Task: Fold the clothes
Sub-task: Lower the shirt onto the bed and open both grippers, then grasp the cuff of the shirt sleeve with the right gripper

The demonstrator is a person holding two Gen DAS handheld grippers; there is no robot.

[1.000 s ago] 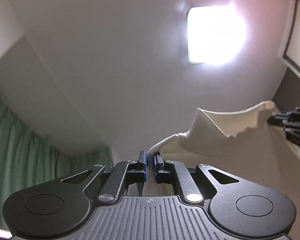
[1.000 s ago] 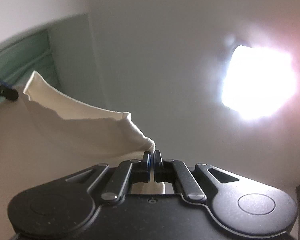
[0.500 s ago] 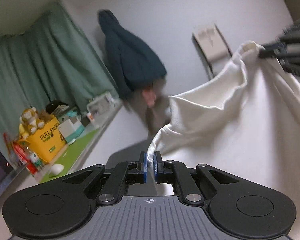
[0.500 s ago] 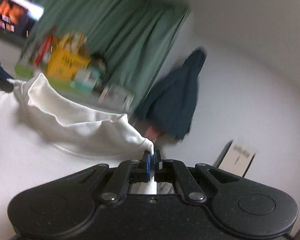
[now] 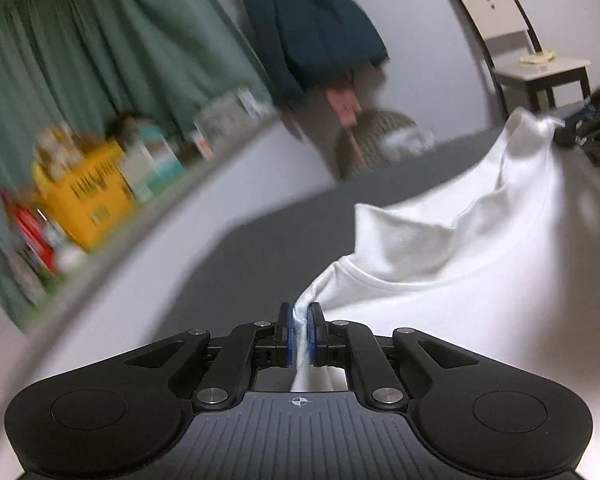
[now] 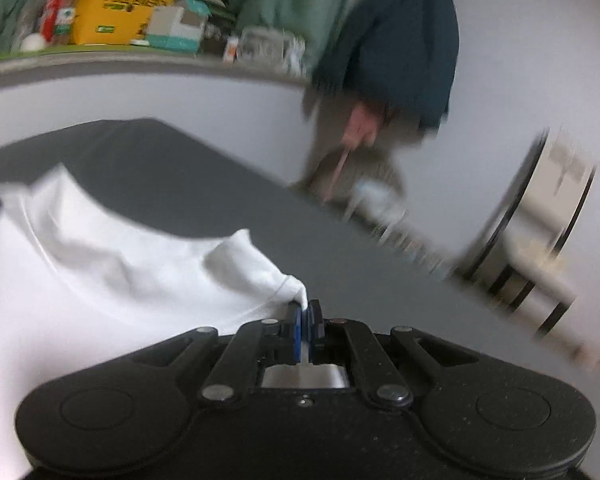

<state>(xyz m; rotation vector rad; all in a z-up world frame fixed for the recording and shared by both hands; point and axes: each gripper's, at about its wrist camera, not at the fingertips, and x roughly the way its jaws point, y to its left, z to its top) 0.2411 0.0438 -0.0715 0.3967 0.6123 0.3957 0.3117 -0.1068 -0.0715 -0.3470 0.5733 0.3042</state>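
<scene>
A white garment (image 5: 480,264) hangs stretched between my two grippers over a dark grey surface (image 5: 268,240). My left gripper (image 5: 299,316) is shut on one bunched corner of it, the cloth pinched between the blue pads. In the right wrist view the same white garment (image 6: 100,264) spreads to the left, and my right gripper (image 6: 305,312) is shut on its other corner. The right gripper (image 5: 580,136) also shows at the right edge of the left wrist view, with the cloth's far corner in it. Both views are blurred by motion.
A long shelf (image 6: 140,60) with a yellow box (image 5: 88,196), cartons and bottles runs along green curtains (image 5: 100,60). A dark jacket (image 5: 312,28) hangs on the wall. A chair (image 5: 512,36) and a basket (image 5: 380,140) stand beyond the grey surface.
Both grippers swung down from pointing at the ceiling light to pointing at the room and the grey surface, carrying the garment with them. Both grips on the cloth have held.
</scene>
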